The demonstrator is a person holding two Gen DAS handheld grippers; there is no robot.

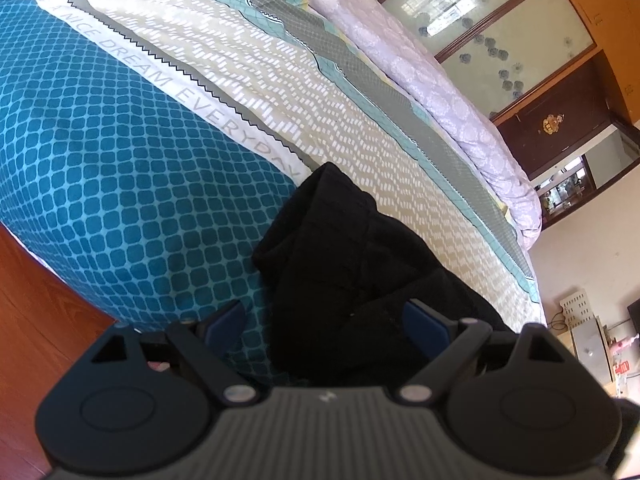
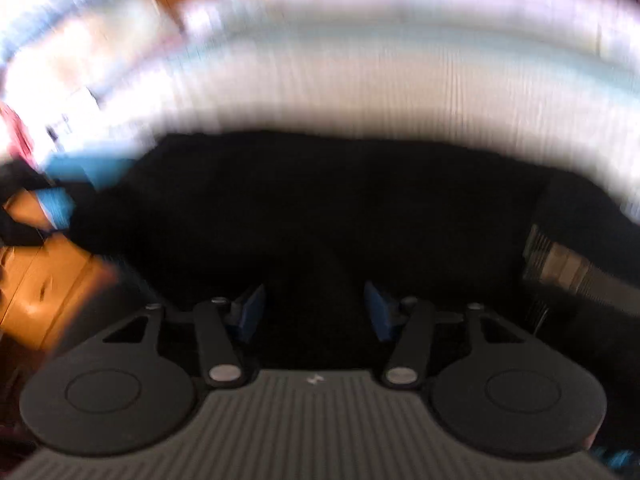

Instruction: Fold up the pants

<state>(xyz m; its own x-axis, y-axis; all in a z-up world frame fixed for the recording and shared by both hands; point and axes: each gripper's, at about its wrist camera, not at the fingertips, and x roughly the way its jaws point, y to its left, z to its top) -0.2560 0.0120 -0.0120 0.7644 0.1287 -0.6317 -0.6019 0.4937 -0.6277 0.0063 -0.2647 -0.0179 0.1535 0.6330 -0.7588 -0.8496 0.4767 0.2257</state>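
Observation:
The black pants point(image 1: 360, 260) lie bunched on the bed near its edge, one rounded fold reaching up the patterned sheet. My left gripper point(image 1: 326, 320) hovers over them, open wide: one blue pad is over the teal sheet and the other over the black cloth, neither pressing. In the blurred right wrist view the pants point(image 2: 320, 208) fill the middle. My right gripper point(image 2: 315, 312) stands half closed with black cloth filling the gap between its pads. A grey ribbed band point(image 2: 568, 268) of the pants stays sharper than the smeared background.
The bed carries a teal and cream patterned sheet point(image 1: 120, 180) and a rolled lilac quilt point(image 1: 440, 80) along its far side. Wooden floor point(image 1: 40, 320) lies beside the bed. A glass-fronted wardrobe point(image 1: 500, 32) stands beyond it. Orange wooden furniture point(image 2: 48, 288) shows at the left.

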